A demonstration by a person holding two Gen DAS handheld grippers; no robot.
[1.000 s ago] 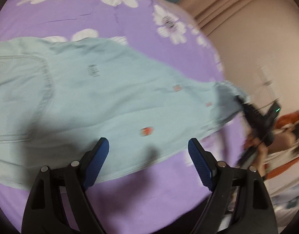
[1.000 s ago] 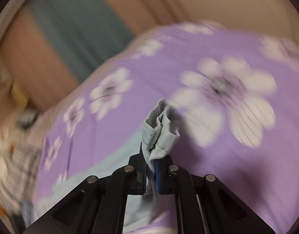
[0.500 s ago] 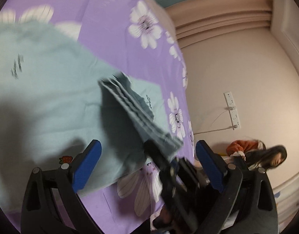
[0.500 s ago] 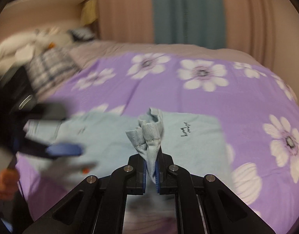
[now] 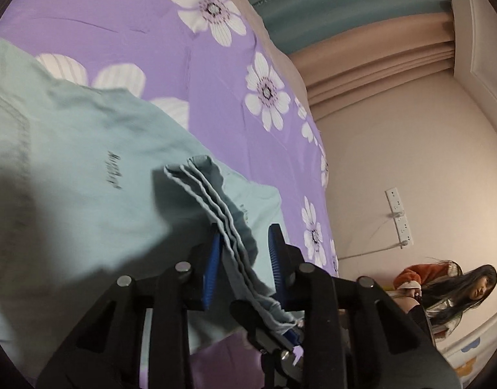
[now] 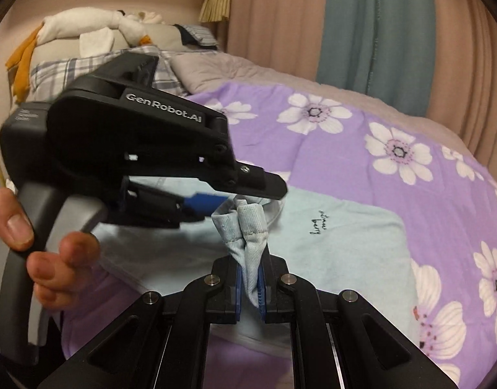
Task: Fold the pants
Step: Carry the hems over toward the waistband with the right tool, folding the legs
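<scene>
Pale blue pants [image 5: 86, 168] lie spread on a purple flowered bedspread [image 5: 216, 103]; they also show in the right wrist view [image 6: 339, 243]. My right gripper [image 6: 250, 287] is shut on the bunched leg hems [image 6: 248, 227] and holds them up above the spread pants. My left gripper [image 5: 245, 265] is open, with its blue pads [image 5: 211, 272] on either side of the same stacked hems [image 5: 213, 201]. In the right wrist view the left gripper [image 6: 216, 202] reaches in from the left to the hems.
Pillows, a plaid blanket and a plush toy [image 6: 96, 32] lie at the head of the bed. Curtains [image 6: 371, 29] hang behind it. A wall with sockets [image 5: 399, 217] and a seated person [image 5: 443, 288] are beyond the bed's side.
My right gripper carried the hems back over the pants toward the waist. My left gripper came in around the hems and its jaws narrowed.
</scene>
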